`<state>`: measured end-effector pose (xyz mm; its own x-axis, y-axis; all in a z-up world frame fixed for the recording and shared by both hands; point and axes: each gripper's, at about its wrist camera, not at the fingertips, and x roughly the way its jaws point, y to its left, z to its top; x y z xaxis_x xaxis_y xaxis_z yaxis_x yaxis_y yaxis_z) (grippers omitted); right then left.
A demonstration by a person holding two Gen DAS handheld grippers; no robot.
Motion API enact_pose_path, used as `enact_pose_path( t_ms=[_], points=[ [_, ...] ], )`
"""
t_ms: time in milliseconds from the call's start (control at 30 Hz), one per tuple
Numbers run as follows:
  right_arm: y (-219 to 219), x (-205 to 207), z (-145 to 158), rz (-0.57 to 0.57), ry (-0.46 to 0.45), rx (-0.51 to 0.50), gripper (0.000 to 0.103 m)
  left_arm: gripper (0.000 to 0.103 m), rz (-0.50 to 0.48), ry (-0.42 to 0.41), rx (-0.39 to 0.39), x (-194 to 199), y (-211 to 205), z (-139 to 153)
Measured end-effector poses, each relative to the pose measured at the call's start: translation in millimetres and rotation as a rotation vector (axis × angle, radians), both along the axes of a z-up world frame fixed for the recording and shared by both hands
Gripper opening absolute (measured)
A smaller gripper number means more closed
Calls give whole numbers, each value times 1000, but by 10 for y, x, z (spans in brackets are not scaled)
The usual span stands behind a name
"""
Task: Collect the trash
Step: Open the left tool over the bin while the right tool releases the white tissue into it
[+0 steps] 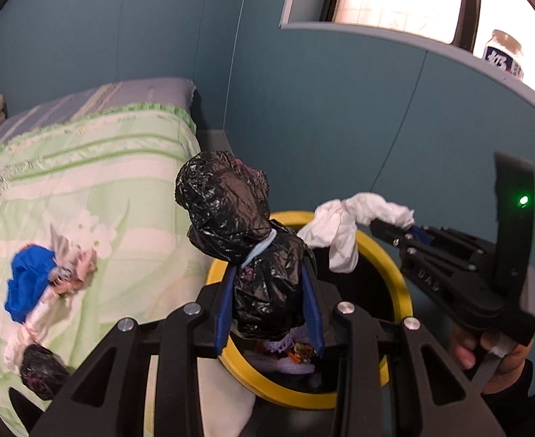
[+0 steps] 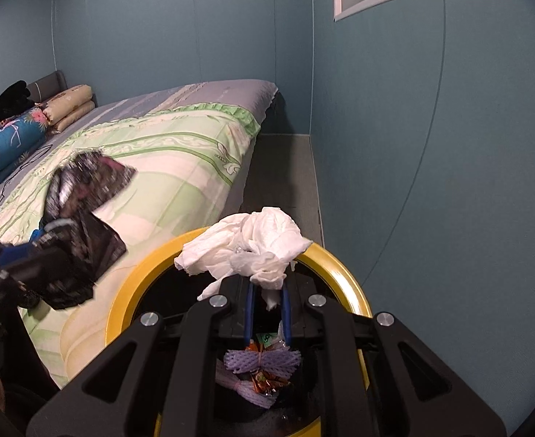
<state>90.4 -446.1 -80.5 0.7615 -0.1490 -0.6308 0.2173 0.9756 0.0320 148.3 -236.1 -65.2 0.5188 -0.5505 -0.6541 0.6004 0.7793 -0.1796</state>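
Setting: a bedroom with blue-green walls; a bed [image 2: 180, 138] with a green and cream floral quilt [image 1: 85, 182] stands beside a trash bin.
Trash bin: a round bin with a yellow rim [image 2: 344, 273] and a dark inside sits on the floor against the side of the bed, below both grippers.
Bin contents: purple foam netting [image 2: 262, 360] and some orange wrappers [image 2: 267, 378] lie at the bottom.
Left gripper [image 1: 267, 291]: its blue fingers [image 1: 225, 306] are clamped on a crumpled black plastic bag [image 1: 238, 225], which bulges upward above the fingers and hangs over the near edge of the bin.
Right gripper [image 2: 267, 302]: its blue fingers [image 2: 249, 309] are pressed nearly together, pinching a wad of white tissue [image 2: 253, 247] held over the bin's opening.
Person: a hand [image 1: 493, 357] grips the handle of the right gripper, seen at the lower right of the left wrist view.
Trash on the bed: a blue crumpled item [image 1: 30, 284], pale paper scraps [image 1: 74, 269] and a small dark bundle [image 1: 41, 371] lie together on the quilt, left of the bin.
Head of the bed: folded bedding [image 2: 70, 105], a blue floral pillow [image 2: 16, 138] and a black garment [image 2: 8, 102] are piled there.
Window ledge: a white bottle [image 1: 504, 54] with blue lettering stands on it, upper right.
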Motion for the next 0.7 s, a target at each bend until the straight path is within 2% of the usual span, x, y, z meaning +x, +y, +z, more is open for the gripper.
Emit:
enact_pose_path(
  t_ms=[133,367,433,567,700],
  points=[
    [-24,15,-45,6,15,14,11,31,-18,42,1,65,-30,-130],
    [-54,52,-91,5,41,32,12,34,-39,63,12,66,-93,-237],
    [-66,99,-87,6,46,29,13,38,-41,74,11,70,-96,-257],
    [-91,150,-90,4,51,34,21,50,-32,78,14,88,-101,-259],
    [-117,143,-94,-7,49,39,23,63,-14,77,5,94,-86,-233]
  ],
)
